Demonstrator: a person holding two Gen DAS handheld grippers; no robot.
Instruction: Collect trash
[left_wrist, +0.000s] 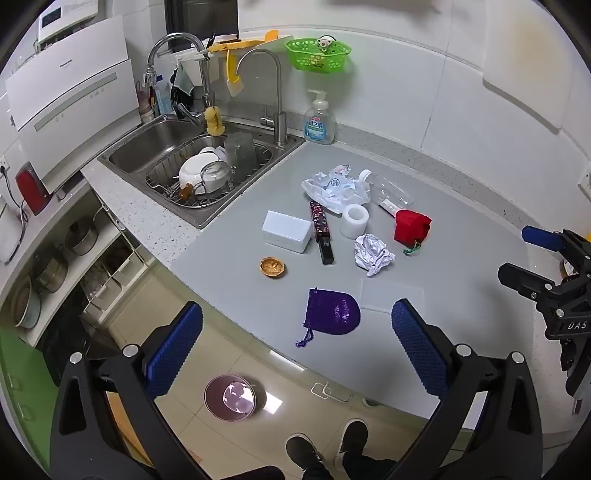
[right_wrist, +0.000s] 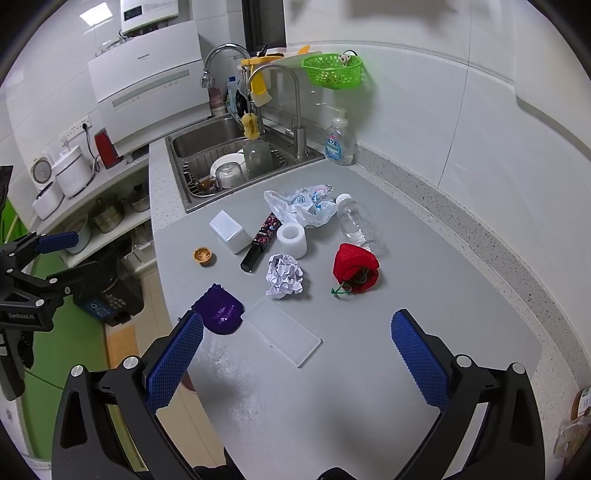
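Above the counter (right_wrist: 461, 258), both grippers' fingers (left_wrist: 177, 343) (right_wrist: 417, 350) wide apart, empty

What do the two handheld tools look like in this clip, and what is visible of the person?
Both the left tool and right tool have black angular frames with silver bolts and blue, dimple-textured finger pads. White lettering marks each body. Of the person, only dark shoes with white soles and dark trousers show.

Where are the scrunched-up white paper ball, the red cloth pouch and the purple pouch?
Crumpled white paper ball (right_wrist: 284, 275), right wrist view, its crinkled middle.
Red cloth drawstring pouch (right_wrist: 355, 266), right wrist view, its top side.
Purple velvet drawstring pouch (left_wrist: 332, 312), left wrist view, its flat middle.
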